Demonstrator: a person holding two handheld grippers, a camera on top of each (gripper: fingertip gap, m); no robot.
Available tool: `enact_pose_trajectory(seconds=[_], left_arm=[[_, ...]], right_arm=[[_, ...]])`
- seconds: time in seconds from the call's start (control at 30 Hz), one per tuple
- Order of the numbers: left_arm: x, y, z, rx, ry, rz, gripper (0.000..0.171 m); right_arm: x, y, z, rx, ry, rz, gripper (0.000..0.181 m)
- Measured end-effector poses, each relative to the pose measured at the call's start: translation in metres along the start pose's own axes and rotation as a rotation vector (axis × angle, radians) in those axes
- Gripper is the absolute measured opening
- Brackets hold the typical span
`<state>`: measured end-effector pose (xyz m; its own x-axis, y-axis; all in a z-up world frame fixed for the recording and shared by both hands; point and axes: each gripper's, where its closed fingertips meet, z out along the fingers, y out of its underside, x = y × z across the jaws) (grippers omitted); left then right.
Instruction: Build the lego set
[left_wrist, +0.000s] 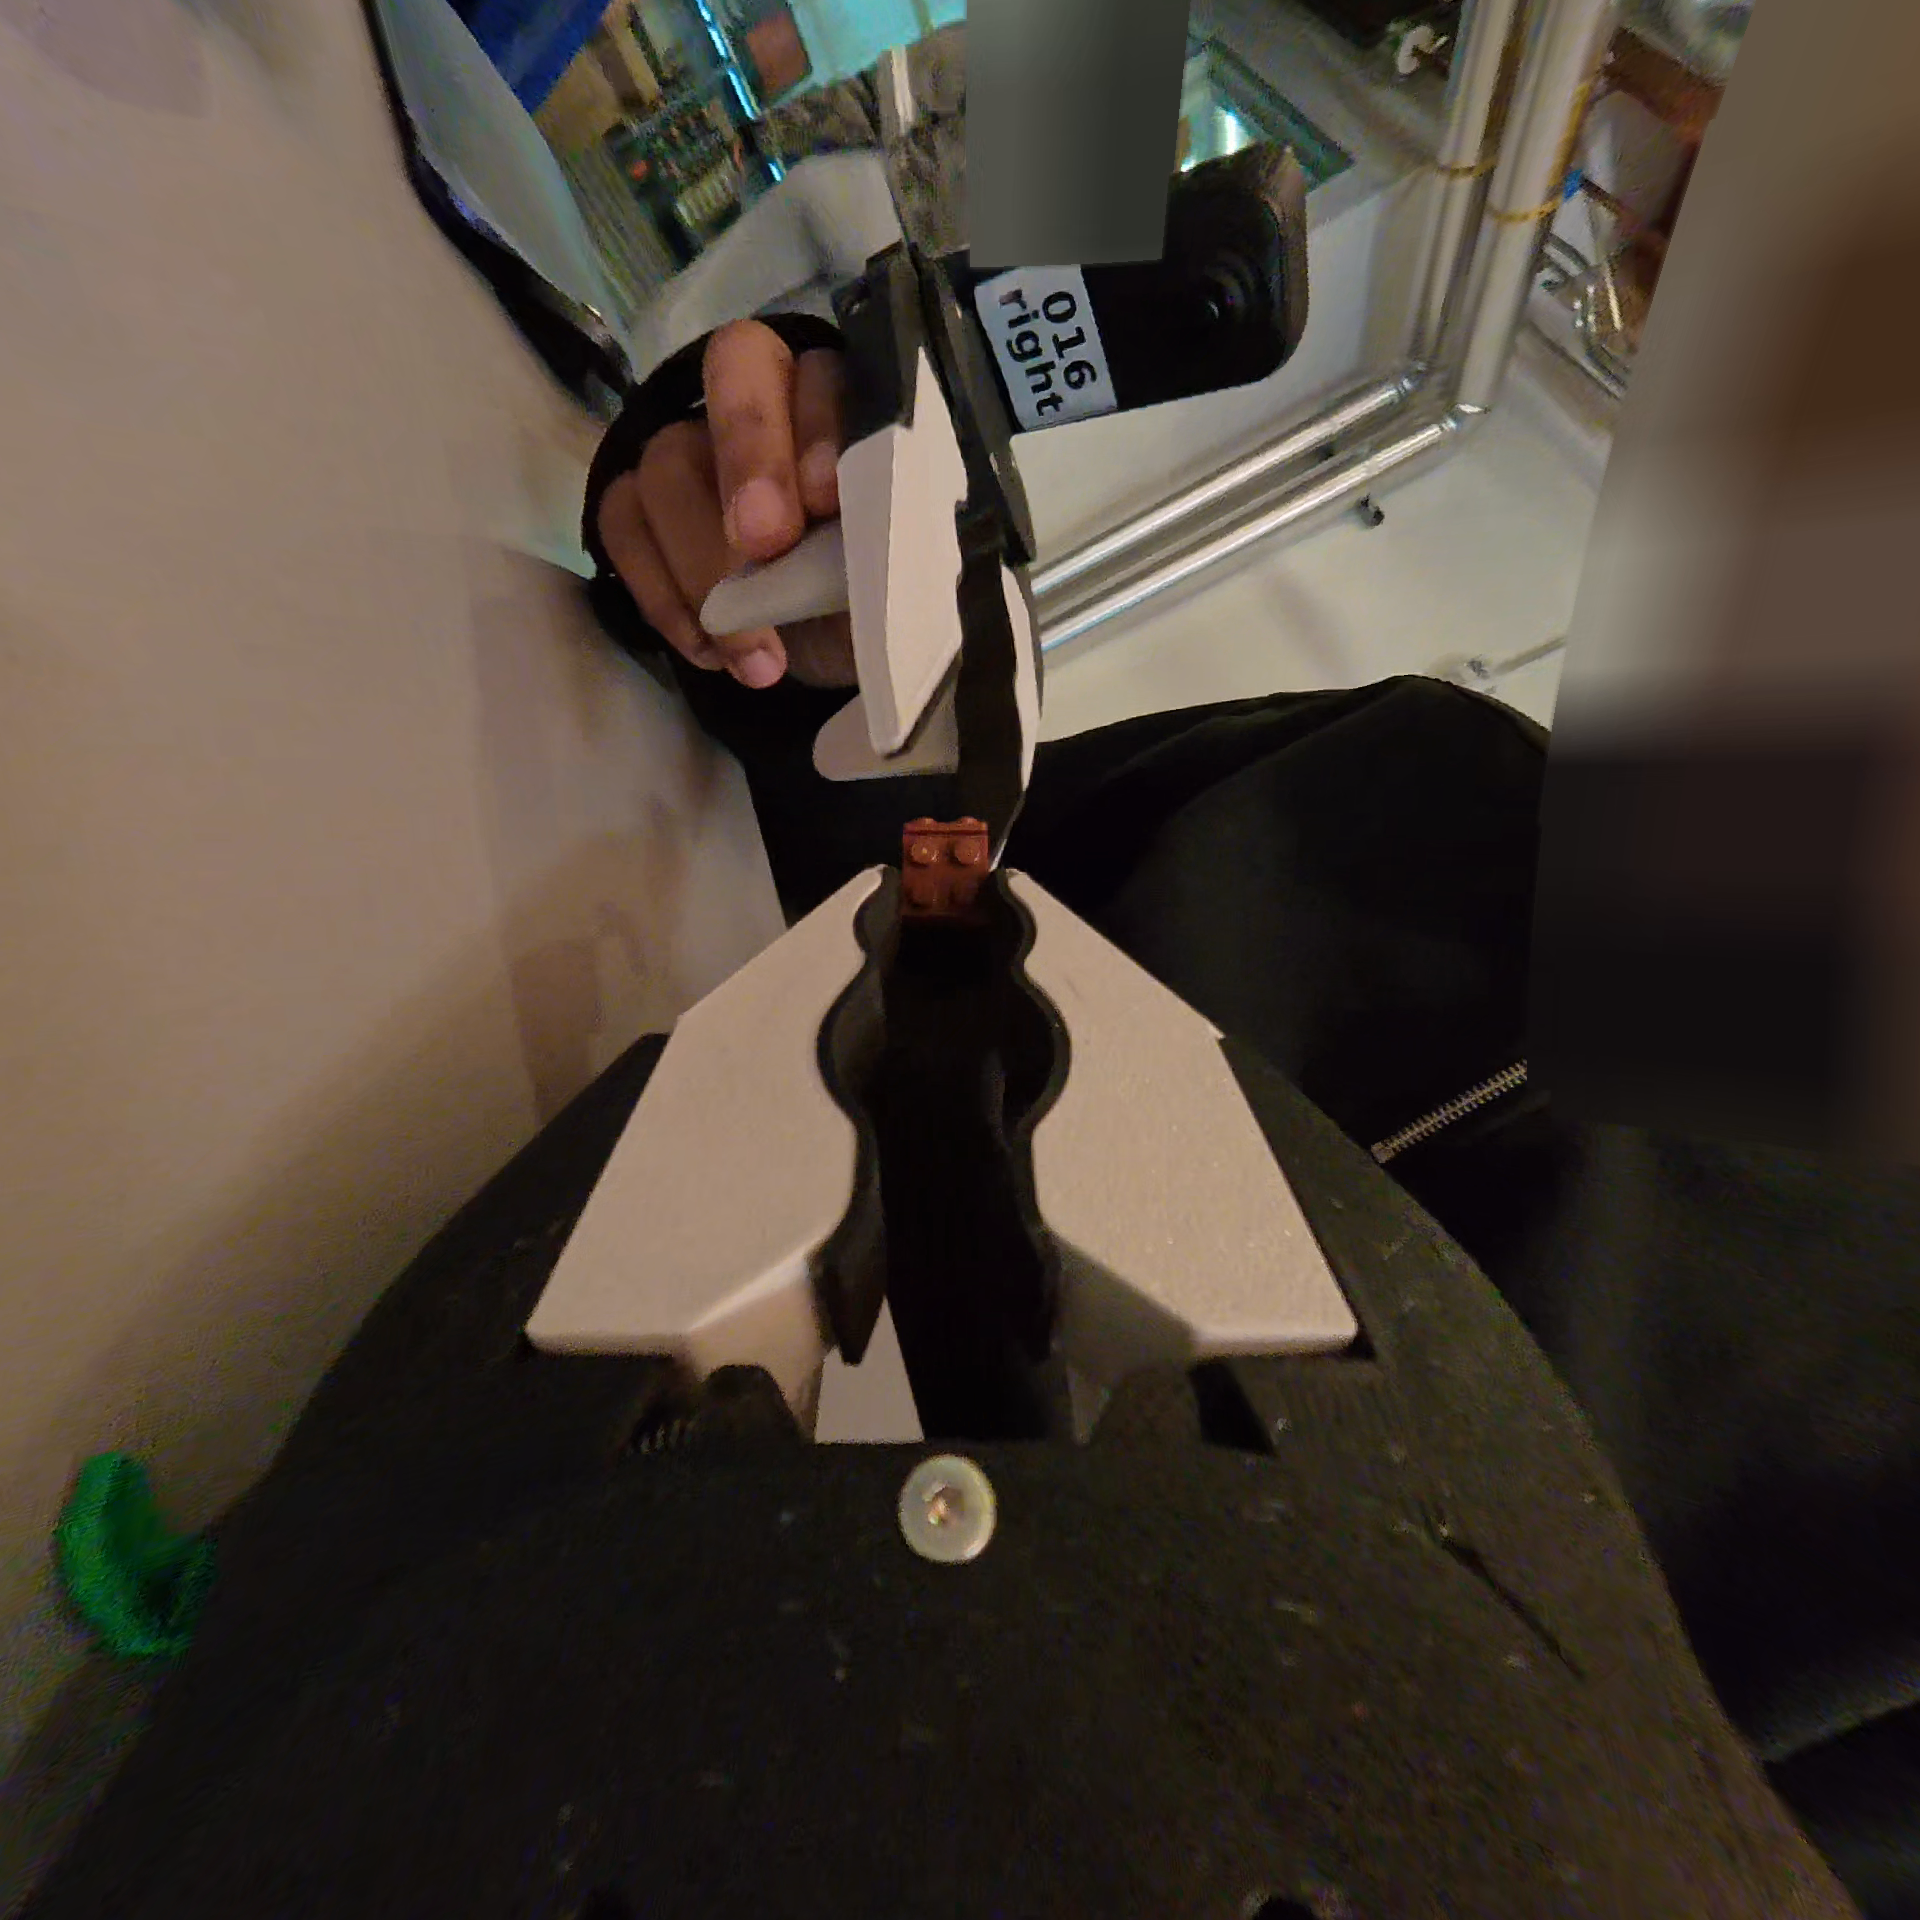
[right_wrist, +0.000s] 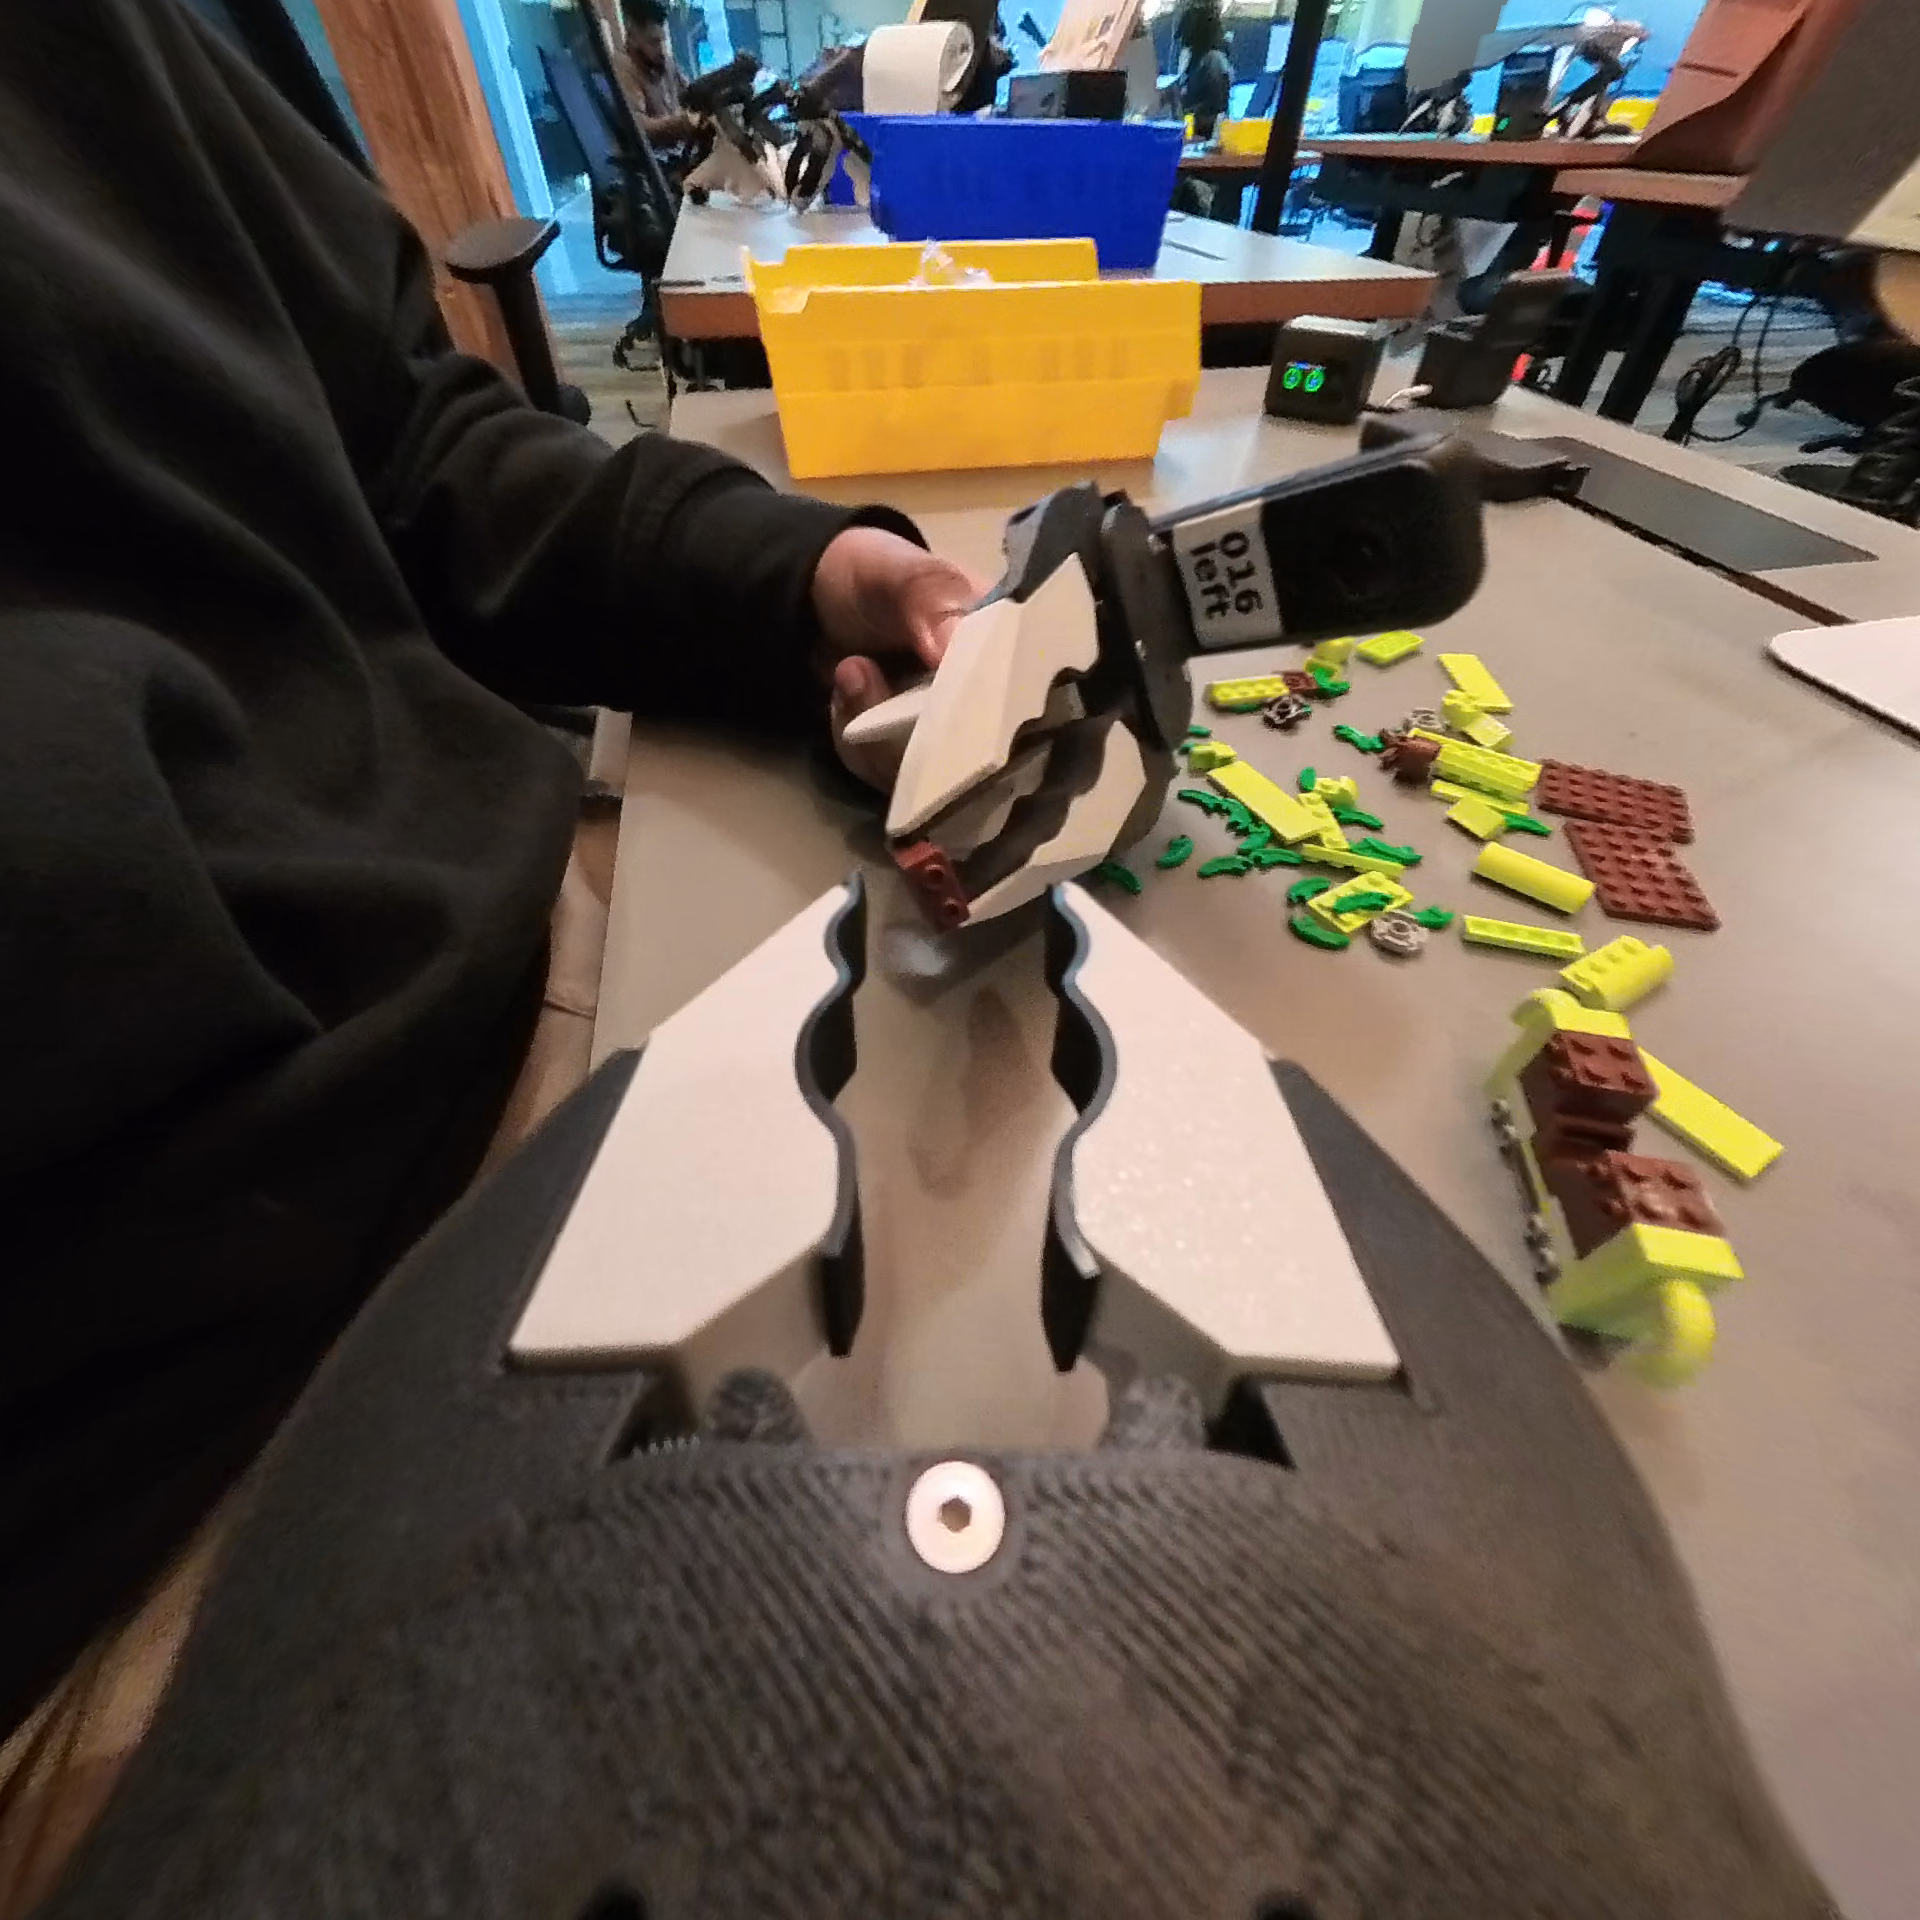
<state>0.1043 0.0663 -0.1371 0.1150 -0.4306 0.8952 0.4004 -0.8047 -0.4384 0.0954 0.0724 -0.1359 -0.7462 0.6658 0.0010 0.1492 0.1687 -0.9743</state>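
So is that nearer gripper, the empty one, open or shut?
Open. The right gripper shows bare table between its spread jaws, gripping nothing.

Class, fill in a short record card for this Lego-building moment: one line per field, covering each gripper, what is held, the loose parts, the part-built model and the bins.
Left gripper: shut on small brown brick, lifted above the table
Right gripper: open, empty, tips close to the brick
Loose pieces: lime, green and brown parts scattered on the grey table
Brown plates: two, lying flat side by side
Part-built model: brown and lime, on the table to the right
Yellow bin: far edge of the table; blue bin behind it
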Motion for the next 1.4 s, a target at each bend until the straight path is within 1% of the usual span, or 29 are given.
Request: enact_pose_trajectory(seconds=[0.1,0.2,0.43,0.47,0.5,0.53,0.57,0.63,0.77,0.83,0.9,0.97,1.03,1.2,1.3,1.4], left_arm=[[0.001,0.003,0.001,-0.017,0.016,-0.024,0.014],[0.001,0.005,0.002,-0.024,0.029,-0.050,0.015],[0.001,0.002,-0.001,0.004,0.049,-0.088,0.014],[0.002,-0.001,-0.002,0.024,0.055,-0.081,0.016],[0.005,-0.006,-0.004,0.053,0.069,-0.065,0.022],[0.006,-0.010,-0.006,0.080,0.070,-0.040,0.036],[0.005,-0.013,-0.009,0.098,0.039,0.007,0.040],[-0.001,-0.017,-0.012,0.111,-0.087,0.164,0.042],[0.013,-0.024,-0.009,0.123,-0.241,0.520,0.037],[0.012,-0.023,-0.006,0.108,-0.336,0.646,0.032],[0.008,-0.024,-0.004,0.105,-0.418,0.723,0.023],[0.008,-0.024,-0.001,0.102,-0.444,0.760,0.013],[0.008,-0.023,0.002,0.094,-0.442,0.762,0.009],[0.009,-0.024,0.001,0.100,-0.440,0.761,0.006],[0.009,-0.025,-0.002,0.113,-0.438,0.760,0.005],[0.011,-0.030,-0.007,0.145,-0.470,0.796,0.005]], right_arm=[[-0.006,0.004,0.006,-0.034,-0.006,-0.033,0.022],[-0.009,0.002,0.008,-0.028,-0.002,-0.065,0.009],[-0.010,0.003,0.010,-0.034,0.006,-0.075,0.006],[-0.009,0.002,0.009,-0.031,0.009,-0.071,0.006],[-0.007,0.001,0.009,-0.023,0.017,-0.060,0.006],[-0.005,-0.001,0.008,-0.009,0.022,-0.046,0.006],[-0.002,-0.003,0.006,0.011,0.028,-0.027,0.006],[0.002,-0.009,0.000,0.058,0.031,0.015,0.006],[0.011,-0.015,-0.007,0.118,0.037,0.089,0.006],[0.012,-0.015,-0.007,0.121,0.038,0.105,0.006],[0.013,-0.015,-0.006,0.117,0.040,0.112,0.006],[0.012,-0.016,-0.004,0.120,0.034,0.123,0.006],[0.011,-0.016,-0.003,0.119,0.031,0.127,0.006],[0.011,-0.018,-0.003,0.135,0.033,0.124,0.007],[0.015,-0.024,-0.007,0.182,0.052,0.135,0.016],[0.019,-0.026,-0.011,0.208,0.059,0.161,0.023]])
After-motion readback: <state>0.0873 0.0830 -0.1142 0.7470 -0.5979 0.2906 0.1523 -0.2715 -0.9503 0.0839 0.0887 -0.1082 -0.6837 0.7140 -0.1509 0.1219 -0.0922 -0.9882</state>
